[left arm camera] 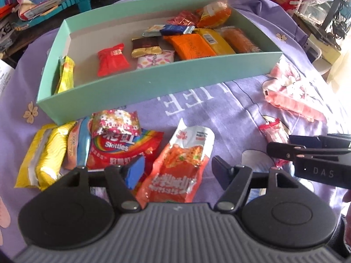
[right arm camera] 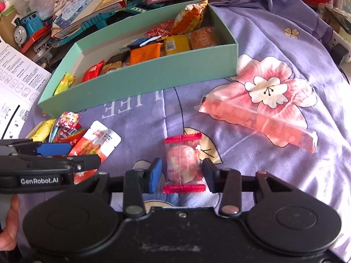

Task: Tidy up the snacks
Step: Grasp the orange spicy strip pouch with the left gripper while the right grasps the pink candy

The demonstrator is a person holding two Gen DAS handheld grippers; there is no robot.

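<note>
Lower centre, right wrist view: right gripper half-closed, straddling small clear red-edged candy packet, long axis along fingers, pads just clear. Left gripper half-open astride orange foil noodle sachet, contact uncertain. Beyond, upper frame: mint cardboard box.

- Mint-green box, white inside.
- Lilac cloth with pink-and-white flowers.
- Red-edged clear candy wrapper.
- Rainbow-striped red Skittles bag.
</note>
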